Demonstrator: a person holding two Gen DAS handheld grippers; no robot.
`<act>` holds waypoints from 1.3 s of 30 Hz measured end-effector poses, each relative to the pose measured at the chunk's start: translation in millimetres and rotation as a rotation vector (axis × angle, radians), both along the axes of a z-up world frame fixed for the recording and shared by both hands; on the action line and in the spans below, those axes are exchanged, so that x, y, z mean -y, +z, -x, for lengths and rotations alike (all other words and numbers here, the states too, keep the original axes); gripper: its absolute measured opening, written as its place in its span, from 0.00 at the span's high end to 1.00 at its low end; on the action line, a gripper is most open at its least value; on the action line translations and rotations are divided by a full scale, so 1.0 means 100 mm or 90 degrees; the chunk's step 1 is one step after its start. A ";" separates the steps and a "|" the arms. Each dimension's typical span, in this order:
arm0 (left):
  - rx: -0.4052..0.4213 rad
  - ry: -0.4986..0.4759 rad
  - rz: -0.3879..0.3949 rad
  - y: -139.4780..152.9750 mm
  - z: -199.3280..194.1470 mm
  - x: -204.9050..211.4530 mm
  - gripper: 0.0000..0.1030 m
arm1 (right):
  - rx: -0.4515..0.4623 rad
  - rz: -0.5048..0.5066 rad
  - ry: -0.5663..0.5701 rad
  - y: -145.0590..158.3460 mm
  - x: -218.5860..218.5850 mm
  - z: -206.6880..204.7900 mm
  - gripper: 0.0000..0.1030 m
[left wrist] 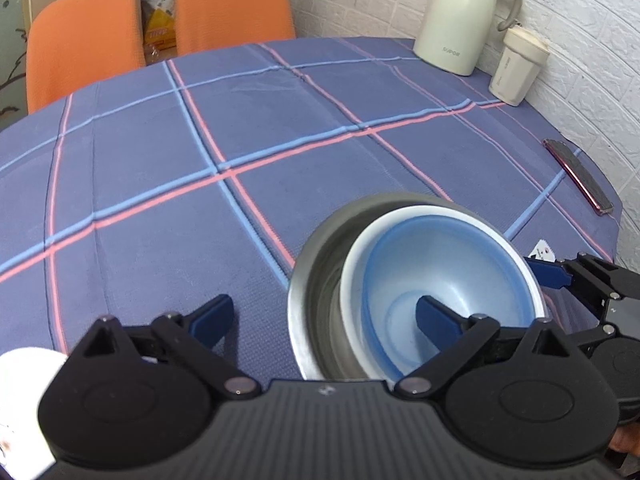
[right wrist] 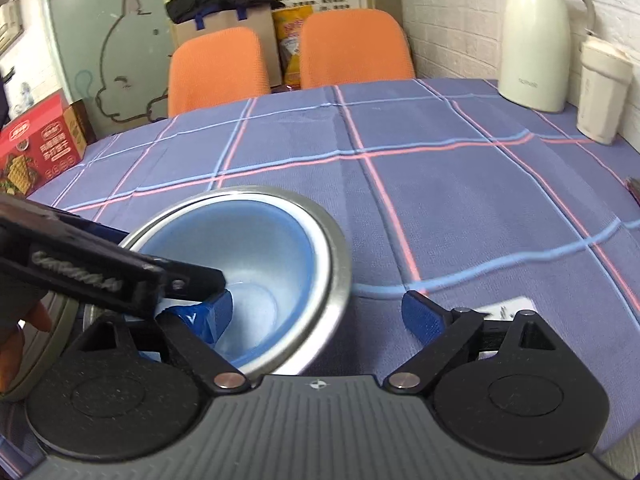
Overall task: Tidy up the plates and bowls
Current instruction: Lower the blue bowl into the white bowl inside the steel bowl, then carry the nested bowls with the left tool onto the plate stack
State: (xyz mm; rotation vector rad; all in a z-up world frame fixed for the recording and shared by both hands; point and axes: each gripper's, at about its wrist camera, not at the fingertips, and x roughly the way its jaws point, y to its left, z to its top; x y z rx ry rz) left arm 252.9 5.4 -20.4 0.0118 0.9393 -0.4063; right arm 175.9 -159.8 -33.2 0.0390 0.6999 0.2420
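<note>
A blue bowl (left wrist: pixel 460 264) with a white outer rim sits nested in a steel bowl (left wrist: pixel 316 280) on the checked tablecloth (left wrist: pixel 160 160). My left gripper (left wrist: pixel 324 316) is open wide. Its right finger is down inside the blue bowl and its left finger is on the cloth outside the steel wall. In the right wrist view the same blue bowl (right wrist: pixel 260 248) and steel bowl (right wrist: pixel 332 264) lie at lower left. My right gripper (right wrist: pixel 320 314) is open and straddles the near wall, with its left finger inside and its right finger outside. Nothing is clamped.
A cream jug (left wrist: pixel 460 16) and lidded cup (left wrist: pixel 518 66) stand at the back right by the wall. A phone (left wrist: pixel 576 176) lies near the right edge. Two orange chairs (left wrist: pixel 84 36) stand behind the table. A white object (left wrist: pixel 24 380) is at lower left, and a red box (right wrist: pixel 36 148) at far left.
</note>
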 end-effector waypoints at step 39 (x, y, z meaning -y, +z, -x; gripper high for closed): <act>0.037 0.237 -0.011 0.78 0.67 -1.29 0.58 | 0.073 -0.013 0.222 0.63 -1.47 0.28 0.32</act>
